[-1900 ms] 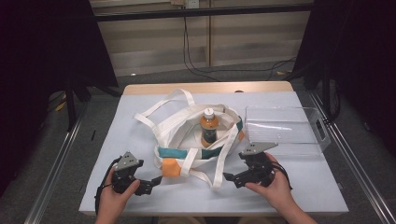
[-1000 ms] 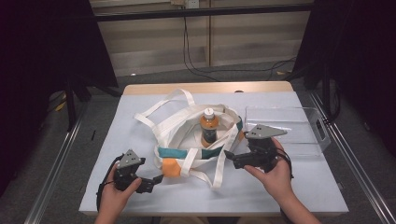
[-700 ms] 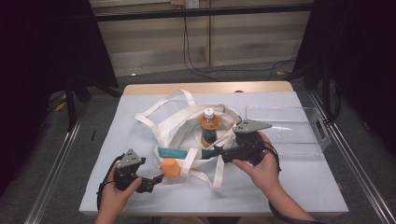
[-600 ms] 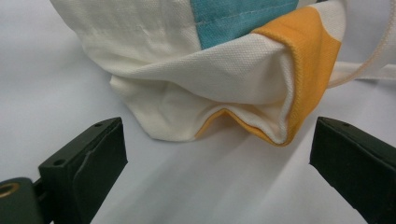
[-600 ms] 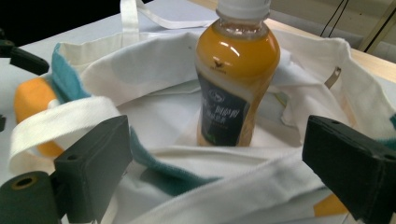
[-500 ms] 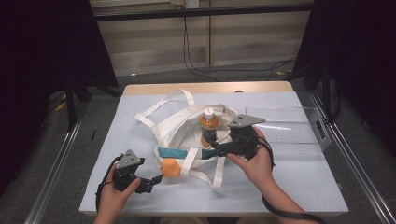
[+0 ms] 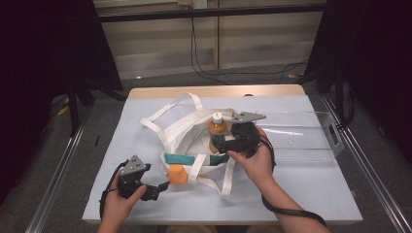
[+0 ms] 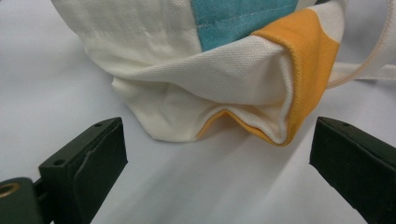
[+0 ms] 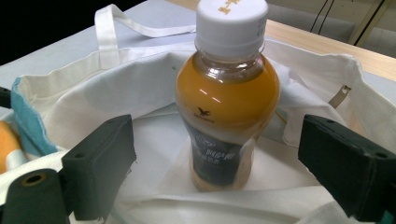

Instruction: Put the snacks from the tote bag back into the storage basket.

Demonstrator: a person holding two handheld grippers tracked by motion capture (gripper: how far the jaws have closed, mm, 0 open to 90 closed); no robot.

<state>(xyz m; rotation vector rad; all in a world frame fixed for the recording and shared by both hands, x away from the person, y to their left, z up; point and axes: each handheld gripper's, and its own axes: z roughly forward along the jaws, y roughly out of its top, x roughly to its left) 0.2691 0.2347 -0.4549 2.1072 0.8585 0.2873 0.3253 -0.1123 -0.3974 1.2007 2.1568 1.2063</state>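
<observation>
From above, we see the bottle [image 7: 217, 130] upright on the cloth bag [image 7: 182, 145] mid-table, our right gripper [image 7: 224, 144] beside it. Our left gripper [image 8: 215, 172] gapes wide, empty, before the bag's orange corner [image 8: 303, 70]. Our right gripper's jaws stand wide, flanking the bottle untouched.

We hold the left gripper [image 7: 163, 185] low near the table's front edge, its jaws spread wide and pointing to the right. Our right forearm [image 7: 284, 204] reaches forward, and the right gripper [image 7: 217, 144] points left with its jaws also wide apart
</observation>
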